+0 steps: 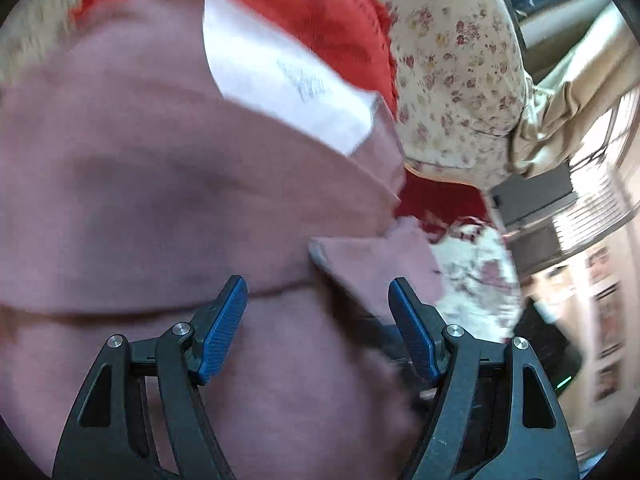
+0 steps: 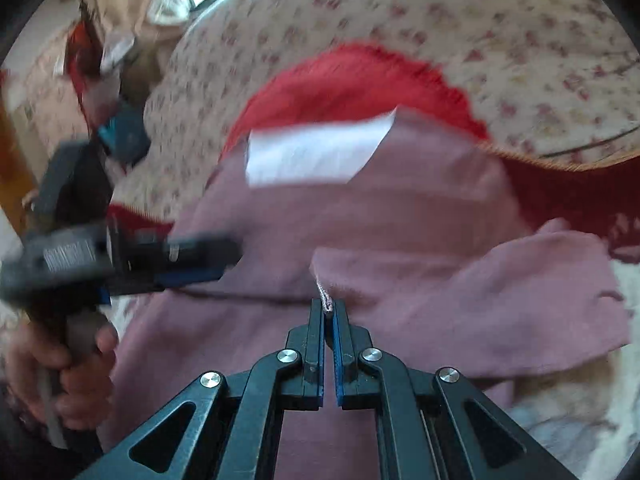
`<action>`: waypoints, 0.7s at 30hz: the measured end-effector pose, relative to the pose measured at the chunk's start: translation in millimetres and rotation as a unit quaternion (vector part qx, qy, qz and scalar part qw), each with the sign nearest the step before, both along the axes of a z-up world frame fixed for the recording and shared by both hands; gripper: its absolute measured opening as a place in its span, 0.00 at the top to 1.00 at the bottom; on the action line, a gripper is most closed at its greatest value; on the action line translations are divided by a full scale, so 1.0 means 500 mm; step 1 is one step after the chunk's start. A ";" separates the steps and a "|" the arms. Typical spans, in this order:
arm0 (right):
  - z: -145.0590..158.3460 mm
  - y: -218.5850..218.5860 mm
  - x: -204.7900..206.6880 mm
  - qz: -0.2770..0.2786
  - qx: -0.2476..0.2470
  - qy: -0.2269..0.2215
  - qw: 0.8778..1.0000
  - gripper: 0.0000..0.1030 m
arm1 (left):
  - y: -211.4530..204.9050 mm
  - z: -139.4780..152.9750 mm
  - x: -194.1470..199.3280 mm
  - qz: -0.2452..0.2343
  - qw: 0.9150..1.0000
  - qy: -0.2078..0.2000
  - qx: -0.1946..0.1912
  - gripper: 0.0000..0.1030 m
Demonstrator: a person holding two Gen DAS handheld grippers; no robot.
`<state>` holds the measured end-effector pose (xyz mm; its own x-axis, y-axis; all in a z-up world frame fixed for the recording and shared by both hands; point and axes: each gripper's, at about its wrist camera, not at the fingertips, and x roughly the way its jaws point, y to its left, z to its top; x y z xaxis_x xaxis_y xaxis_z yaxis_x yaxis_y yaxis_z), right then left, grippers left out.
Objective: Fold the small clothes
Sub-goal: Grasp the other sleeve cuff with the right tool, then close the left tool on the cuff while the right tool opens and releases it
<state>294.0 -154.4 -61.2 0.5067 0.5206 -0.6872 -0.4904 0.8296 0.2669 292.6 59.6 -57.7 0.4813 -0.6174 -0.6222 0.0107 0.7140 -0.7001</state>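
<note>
A dusty-pink garment (image 1: 152, 184) (image 2: 400, 224) lies spread on the bed, with a white patch (image 1: 276, 76) (image 2: 316, 152) near its top edge. My right gripper (image 2: 329, 304) is shut on a corner of the pink cloth, and that flap is pulled across the garment. The folded flap (image 1: 372, 256) shows just above the right finger in the left wrist view. My left gripper (image 1: 318, 288) hovers low over the pink garment, open, with nothing between its blue pads (image 1: 224, 320). In the right wrist view the left gripper (image 2: 200, 260) appears at the left, held by a hand (image 2: 76, 372).
A red cloth (image 1: 320, 8) (image 2: 352, 80) lies under the pink garment. The floral bed cover (image 1: 452, 60) (image 2: 440, 12) surrounds both. A beige curtain (image 1: 568, 108) and a window with blinds (image 1: 600, 208) sit at the right of the left wrist view.
</note>
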 end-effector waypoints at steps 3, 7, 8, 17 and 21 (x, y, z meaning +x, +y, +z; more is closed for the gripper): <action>-0.021 0.015 -0.016 0.008 -0.012 0.000 1.000 0.97 | -0.023 -0.031 0.010 -0.031 0.997 0.046 -0.046 0.29; -0.020 0.022 -0.037 0.026 -0.008 -0.012 1.000 0.97 | -0.051 -0.041 0.016 -0.054 0.996 0.063 -0.042 0.29; -0.017 0.020 -0.039 0.027 -0.007 -0.014 1.000 0.97 | -0.054 -0.038 0.015 -0.054 0.996 0.060 -0.037 0.29; -0.002 0.038 -0.068 0.068 -0.012 -0.024 0.997 0.97 | -0.067 -0.045 0.013 -0.073 0.996 0.044 -0.025 0.66; -0.003 0.046 -0.077 0.072 -0.024 -0.033 0.997 0.97 | -0.081 -0.040 0.006 -0.079 0.996 0.027 0.000 0.94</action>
<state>255.5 -131.4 -62.7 0.4733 0.5593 -0.6806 -0.6207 0.7600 0.1928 295.5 19.2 -78.0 0.3434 -0.6832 -0.6444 0.0859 0.7061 -0.7028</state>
